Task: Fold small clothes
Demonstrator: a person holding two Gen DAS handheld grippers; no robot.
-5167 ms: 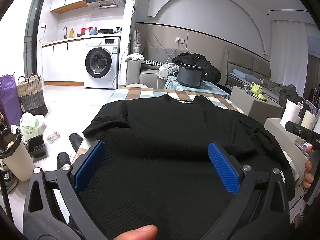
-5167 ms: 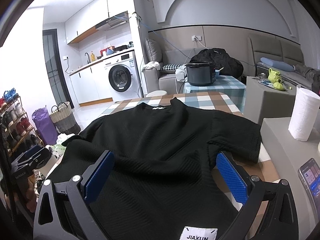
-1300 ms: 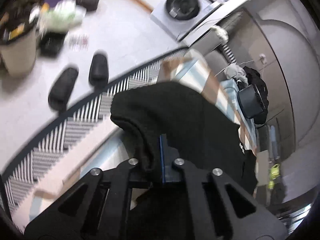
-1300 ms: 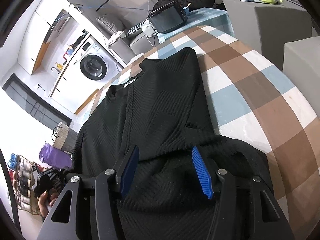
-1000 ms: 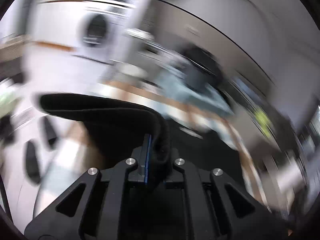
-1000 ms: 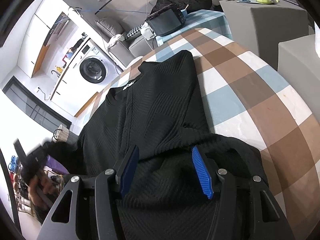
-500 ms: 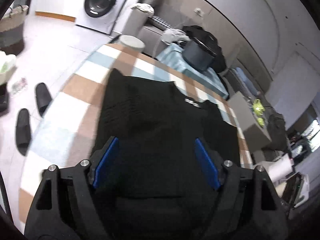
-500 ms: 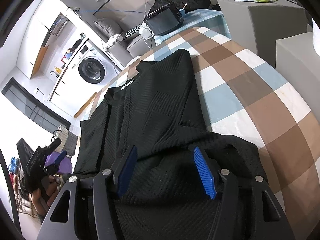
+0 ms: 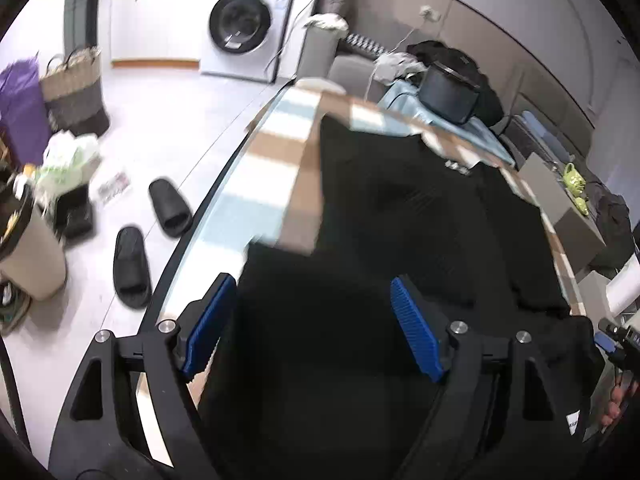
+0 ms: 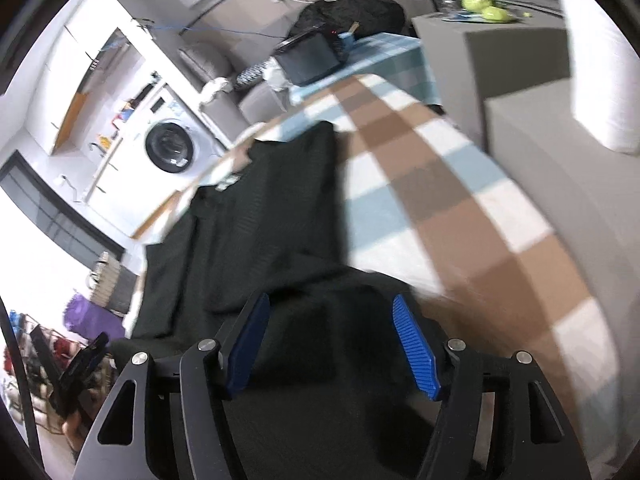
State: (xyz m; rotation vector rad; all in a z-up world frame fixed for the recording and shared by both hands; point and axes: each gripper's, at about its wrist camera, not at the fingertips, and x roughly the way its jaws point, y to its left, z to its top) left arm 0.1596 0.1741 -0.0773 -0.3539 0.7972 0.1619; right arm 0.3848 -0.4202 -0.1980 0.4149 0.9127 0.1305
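Observation:
A black knitted shirt point(image 9: 400, 220) lies flat on the checked tablecloth point(image 9: 272, 184), neck at the far end, with both long sides folded inward. My left gripper point(image 9: 312, 320) hangs over the shirt's near left corner, open, its blue pads well apart and off the fabric. In the right wrist view the shirt point(image 10: 260, 240) runs away to the far left. My right gripper point(image 10: 330, 340) is above the near right part of the hem. Its jaws are opening, with fabric lying under and between them but not pinched. The cloth point(image 10: 460, 220) shows bare to the right.
Two black slippers point(image 9: 168, 208) and a bin point(image 9: 24, 248) are on the floor left of the table edge. A dark pot point(image 9: 448, 92) stands on a side table behind. Grey blocks point(image 10: 520, 120) and a paper roll point(image 10: 596, 60) stand close on the right.
My left gripper let go of the shirt's left side after carrying it over the body, opened wide, and dropped back toward the near left corner. My right gripper's jaws spread slightly and it shifted sideways.

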